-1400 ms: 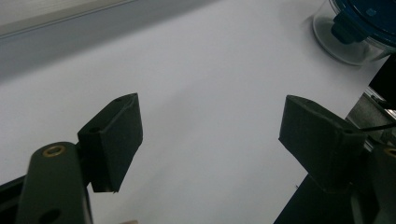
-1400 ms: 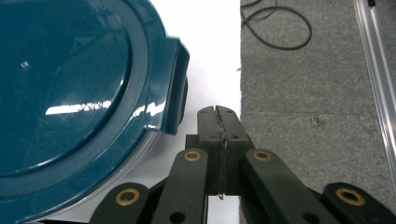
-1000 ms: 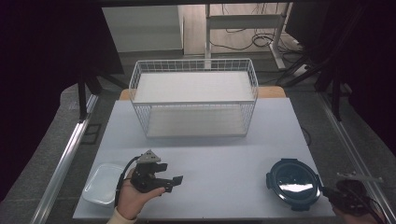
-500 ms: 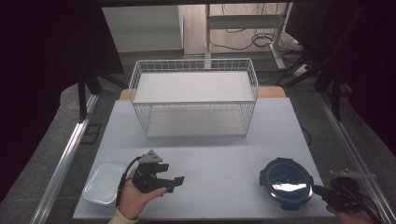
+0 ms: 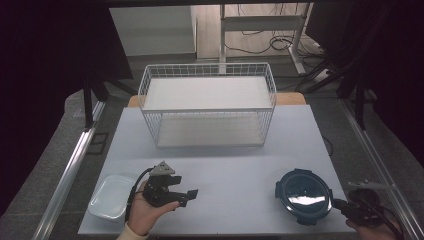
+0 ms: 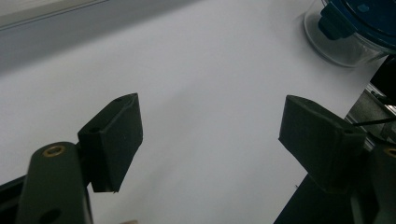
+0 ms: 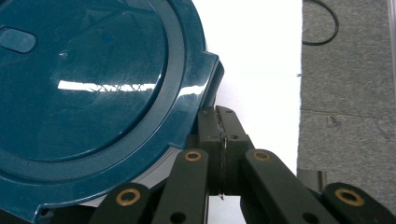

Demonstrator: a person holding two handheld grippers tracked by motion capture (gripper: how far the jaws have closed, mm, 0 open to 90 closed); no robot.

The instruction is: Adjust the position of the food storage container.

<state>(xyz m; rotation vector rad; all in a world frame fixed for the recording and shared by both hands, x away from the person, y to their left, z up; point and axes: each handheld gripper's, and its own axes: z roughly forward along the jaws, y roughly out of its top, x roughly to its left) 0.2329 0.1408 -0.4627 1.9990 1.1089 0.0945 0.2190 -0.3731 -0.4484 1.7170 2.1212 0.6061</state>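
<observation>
The right tongs [image 7: 219, 122], jaws fully closed on nothing, are nudging the round blue-lidded glass container [image 5: 303, 196] at the white worktop's [image 5: 235, 175] four o'clock; the left tongs [image 5: 186, 194] are waiting wide open, empty, with the white wire basket [image 5: 207, 111] at twelve o'clock unfilled.

Dim, dark-edged room; bright white table [image 5: 235, 175] lit from above; glare streaks the blue lid [image 7: 88, 93].
</observation>
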